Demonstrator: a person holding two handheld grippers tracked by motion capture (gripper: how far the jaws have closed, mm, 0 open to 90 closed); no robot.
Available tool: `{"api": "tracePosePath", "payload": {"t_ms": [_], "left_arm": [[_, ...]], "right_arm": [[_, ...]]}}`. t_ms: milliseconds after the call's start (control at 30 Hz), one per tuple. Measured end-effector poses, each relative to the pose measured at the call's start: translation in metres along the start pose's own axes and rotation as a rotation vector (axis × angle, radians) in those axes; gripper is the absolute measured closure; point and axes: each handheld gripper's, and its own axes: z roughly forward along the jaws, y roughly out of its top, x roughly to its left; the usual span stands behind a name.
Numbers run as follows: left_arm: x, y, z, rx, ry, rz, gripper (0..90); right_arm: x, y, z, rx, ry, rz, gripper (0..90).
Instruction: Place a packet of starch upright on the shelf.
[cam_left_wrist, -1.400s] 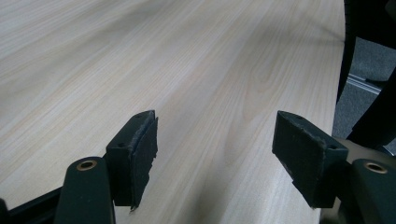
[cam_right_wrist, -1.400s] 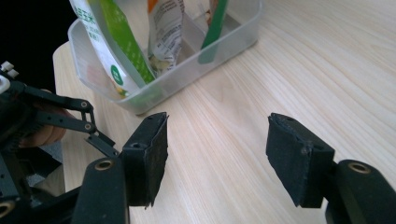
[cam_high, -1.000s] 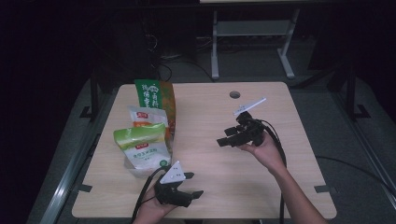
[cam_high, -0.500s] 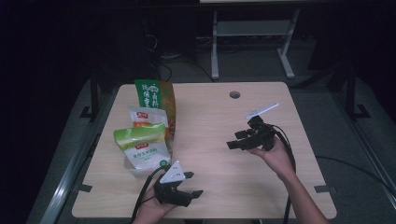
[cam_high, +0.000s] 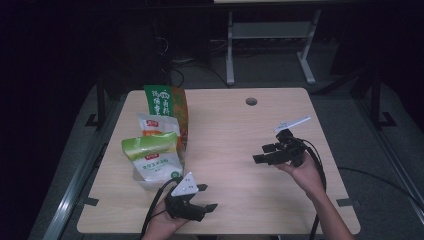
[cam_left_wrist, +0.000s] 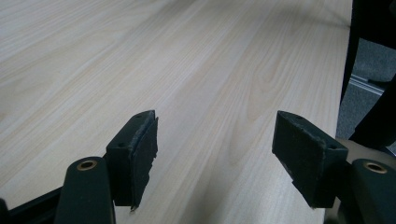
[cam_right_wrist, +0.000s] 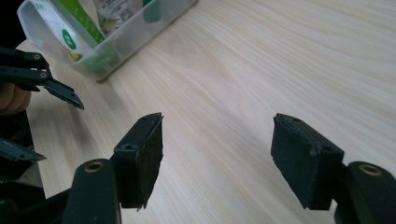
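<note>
Snack bags (cam_high: 155, 145): upright in clear bin (cam_right_wrist: 140, 35), left of frame.
Left hand-held gripper (cam_high: 202, 197): released, empty, bottom centre.
Right hand-held gripper (cam_high: 262, 154): released, empty, pointing binward.
Progress: nothing grasped yet on tabletop (cam_high: 235, 135).

The print on the three food bags (cam_high: 155, 145) was too small to read in the high view. In the right gripper view, the clear plastic bin (cam_right_wrist: 116, 39) holding them ran off the top edge, bags cropped.
</note>
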Motion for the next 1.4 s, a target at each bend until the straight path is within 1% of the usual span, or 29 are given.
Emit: {"api": "tracePosePath", "payload": {"t_ms": [100, 200, 400, 700, 800, 833, 933, 967, 1000, 1033, 1067, 1333, 1367, 1400], "left_arm": [[0.0, 0.0, 0.0, 0.0, 0.0, 0.001, 30.7], [0.0, 0.0, 0.0, 0.0, 0.003, -0.002, 30.6], [0.002, 0.0, -0.001, 0.002, 0.005, -0.001, 30.6], [0.002, -0.001, -0.001, -0.008, 0.01, -0.008, 30.7], [0.002, -0.001, -0.001, -0.011, 0.01, -0.012, 30.6], [0.003, -0.001, -0.002, -0.008, 0.011, -0.001, 30.6], [0.002, -0.001, -0.001, -0.001, 0.008, -0.006, 30.6], [0.002, -0.001, -0.001, 0.001, 0.009, -0.002, 30.6], [0.002, -0.001, -0.001, 0.001, 0.009, -0.003, 30.6], [0.002, -0.001, -0.001, 0.001, 0.009, -0.003, 30.6], [0.002, -0.001, -0.001, 0.001, 0.009, -0.002, 30.6], [0.001, -0.001, -0.001, 0.0, 0.01, -0.006, 30.6], [0.0, -0.002, 0.0, -0.008, 0.009, -0.018, 30.6], [0.001, -0.002, 0.0, -0.003, 0.008, -0.015, 30.6]], "right_arm": [[-0.002, -0.006, -0.003, -0.002, -0.005, 0.004, 32.9], [-0.005, -0.013, -0.006, -0.004, -0.012, 0.021, 32.9], [-0.013, -0.03, -0.012, -0.028, -0.021, 0.056, 33.0], [-0.019, -0.049, -0.019, -0.03, -0.035, 0.088, 32.9], [-0.02, -0.055, -0.021, -0.036, -0.038, 0.096, 32.8], [-0.02, -0.057, -0.021, -0.037, -0.039, 0.102, 32.8], [-0.02, -0.062, -0.022, -0.038, -0.044, 0.104, 32.6], [-0.019, -0.064, -0.022, -0.037, -0.042, 0.114, 32.6], [-0.02, -0.065, -0.022, -0.04, -0.043, 0.105, 32.6], [-0.019, -0.067, -0.023, -0.037, -0.045, 0.119, 32.6], [-0.019, -0.069, -0.023, -0.04, -0.046, 0.109, 32.6], [-0.015, -0.084, -0.023, -0.045, -0.05, 0.122, 32.3], [-0.015, -0.086, -0.023, -0.045, -0.049, 0.127, 32.3], [-0.014, -0.088, -0.023, -0.051, -0.05, 0.123, 32.2]]}}
